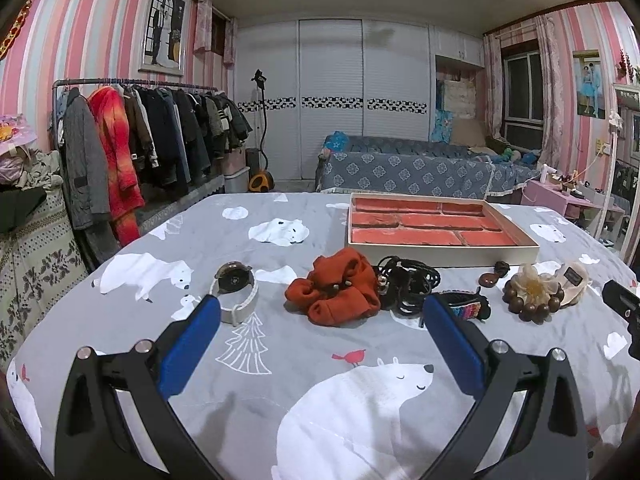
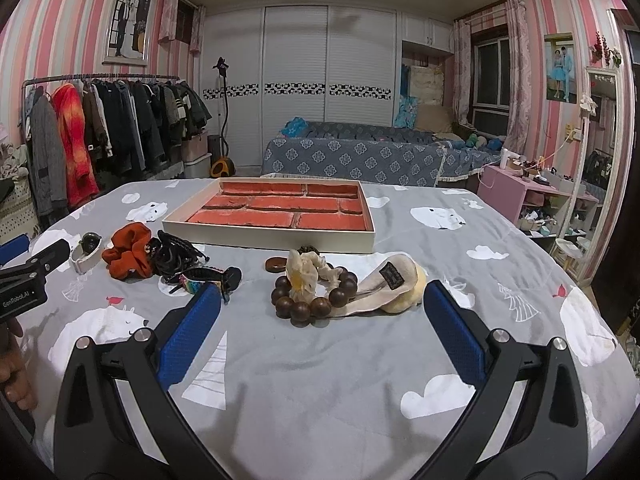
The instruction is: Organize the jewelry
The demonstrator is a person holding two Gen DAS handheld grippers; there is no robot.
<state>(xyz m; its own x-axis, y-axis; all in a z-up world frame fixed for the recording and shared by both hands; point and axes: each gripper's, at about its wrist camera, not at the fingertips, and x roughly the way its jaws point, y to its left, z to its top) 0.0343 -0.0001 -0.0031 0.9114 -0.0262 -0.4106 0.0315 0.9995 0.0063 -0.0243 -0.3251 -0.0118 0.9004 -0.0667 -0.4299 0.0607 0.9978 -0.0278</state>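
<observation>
Grey bedding printed with white polar bears covers the bed (image 1: 320, 360) where the jewelry lies in a loose row in front of a shallow cream tray (image 2: 276, 240) lined with red compartments. From the left wrist view the row runs: a watch with a pale strap (image 1: 234, 286), an orange scrunchie (image 1: 334, 288), a tangle of black cords (image 1: 404, 280), a multicoloured woven band (image 1: 466, 306) partly hidden behind the right blue pad, a small brown pendant (image 1: 490, 278), and a wooden bead bracelet (image 2: 312, 292) with a cream fabric flower (image 2: 302, 274) resting on it, touching a beige headband (image 2: 394, 284). The cords are too knotted to tell how many pieces they are. The left tongs (image 1: 320, 320) hover low over the bed, pads wide apart and holding nothing, pointed at the scrunchie. The right tongs (image 2: 322, 312) are likewise spread and free of any item, aimed at the bead bracelet. A clothes rack (image 1: 140, 128) and a sofa (image 2: 360, 160) stand beyond the bed.
</observation>
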